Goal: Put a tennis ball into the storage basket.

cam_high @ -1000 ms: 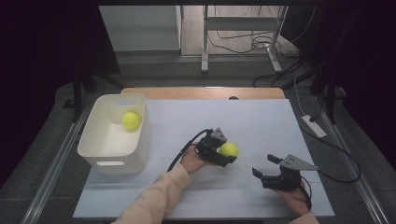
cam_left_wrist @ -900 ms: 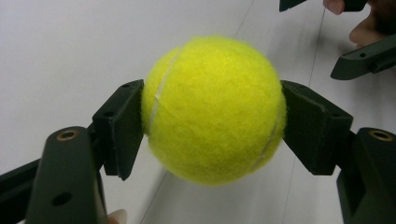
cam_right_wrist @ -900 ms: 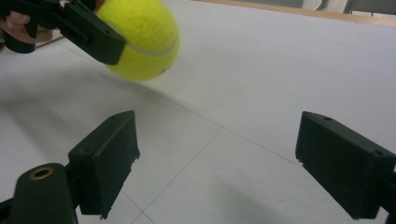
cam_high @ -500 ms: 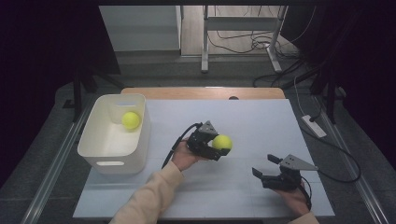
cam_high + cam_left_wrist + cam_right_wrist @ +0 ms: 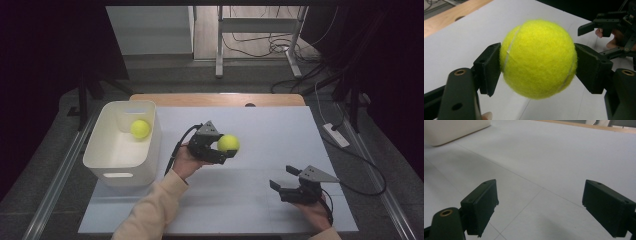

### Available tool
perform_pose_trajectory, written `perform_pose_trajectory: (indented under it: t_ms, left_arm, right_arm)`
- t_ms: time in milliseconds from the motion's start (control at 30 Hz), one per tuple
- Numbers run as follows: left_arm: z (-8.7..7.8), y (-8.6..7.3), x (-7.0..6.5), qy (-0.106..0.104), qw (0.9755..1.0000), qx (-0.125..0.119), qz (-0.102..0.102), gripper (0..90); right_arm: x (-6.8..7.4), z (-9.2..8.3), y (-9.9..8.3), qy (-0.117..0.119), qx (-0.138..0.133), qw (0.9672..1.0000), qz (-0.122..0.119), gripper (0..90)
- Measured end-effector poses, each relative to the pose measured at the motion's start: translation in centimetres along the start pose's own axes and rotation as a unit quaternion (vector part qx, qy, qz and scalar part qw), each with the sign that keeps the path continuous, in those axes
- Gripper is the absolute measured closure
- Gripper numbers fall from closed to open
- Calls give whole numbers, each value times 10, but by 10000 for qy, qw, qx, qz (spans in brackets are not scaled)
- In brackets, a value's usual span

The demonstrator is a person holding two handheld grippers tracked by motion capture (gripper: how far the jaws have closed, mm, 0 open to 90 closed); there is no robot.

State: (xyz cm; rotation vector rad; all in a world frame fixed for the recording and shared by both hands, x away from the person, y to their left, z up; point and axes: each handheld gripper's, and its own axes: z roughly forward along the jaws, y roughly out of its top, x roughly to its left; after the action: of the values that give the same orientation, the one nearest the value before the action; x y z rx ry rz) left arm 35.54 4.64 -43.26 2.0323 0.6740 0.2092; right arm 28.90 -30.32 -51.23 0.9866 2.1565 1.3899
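A yellow tennis ball (image 5: pixel 228 143) (image 5: pixel 537 58) is clamped between the jaws of my left gripper (image 5: pixel 225 148) (image 5: pixel 537 67), which is shut on it and held above the middle of the white table mat (image 5: pixel 280 130). A second tennis ball (image 5: pixel 140 128) lies inside the white bin (image 5: pixel 100 155) at the left. My right gripper (image 5: pixel 283 178) (image 5: pixel 540 205) rests low near the front right of the mat, its jaws wide open with nothing between them. In the left gripper view the right gripper (image 5: pixel 607 27) appears at the upper right.
The white bin's corner (image 5: pixel 456 130) lies far off to the upper left in the right gripper view. A wooden table edge (image 5: pixel 220 99) runs along the back of the mat. Cables and a power strip (image 5: pixel 336 135) lie on the floor to the right.
My left gripper has carried the tennis ball up and leftward, toward the bin. The right gripper has stayed where it was.
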Motion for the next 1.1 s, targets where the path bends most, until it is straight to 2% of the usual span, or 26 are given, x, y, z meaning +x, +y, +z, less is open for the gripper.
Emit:
perform_pose_trajectory:
  t_ms: [567,1100]
  left_arm:
    - [-33,6,10,253,9992,-295,-19,279]
    - [-74,15,23,563,9961,-661,-141,279]
  right_arm:
    - [0,0,0,-6,36,10000,-19,129]
    - [1,1,0,-19,36,10000,-19,129]
